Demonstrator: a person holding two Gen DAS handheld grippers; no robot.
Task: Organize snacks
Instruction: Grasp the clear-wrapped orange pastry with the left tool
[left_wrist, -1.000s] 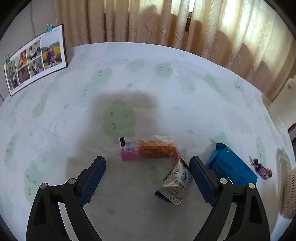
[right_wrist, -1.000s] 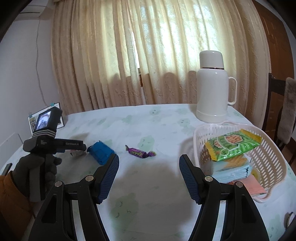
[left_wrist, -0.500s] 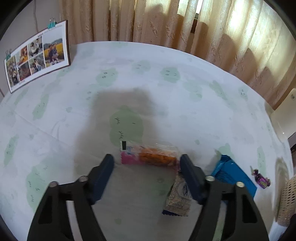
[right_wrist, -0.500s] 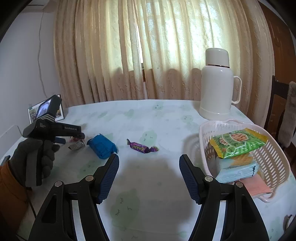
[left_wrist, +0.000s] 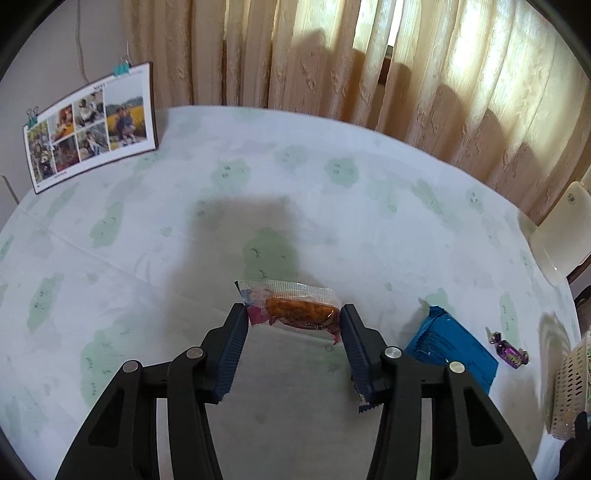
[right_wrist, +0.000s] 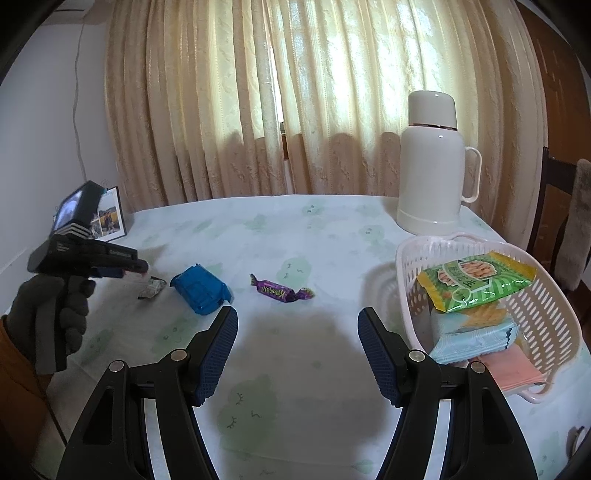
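My left gripper (left_wrist: 293, 317) is shut on a clear pink-ended packet with an orange snack (left_wrist: 291, 308), its two ends pinched between the blue pads and lifted off the table. A grey patterned packet (right_wrist: 152, 287) lies under the left gripper (right_wrist: 142, 268), mostly hidden behind the right finger in the left wrist view. A blue packet (left_wrist: 452, 352) (right_wrist: 201, 290) and a purple candy (left_wrist: 509, 352) (right_wrist: 281, 291) lie to the right. My right gripper (right_wrist: 297, 328) is open and empty above the table, left of the white basket (right_wrist: 554, 314), which holds several snack packs.
A white thermos (right_wrist: 434, 166) stands behind the basket. A photo calendar (left_wrist: 90, 125) stands at the table's far left edge. Curtains hang behind the table. A dark chair (right_wrist: 569, 221) is at the right.
My left gripper moved forward, closed on the orange snack packet and raised it. The right gripper stayed open and shifted slightly.
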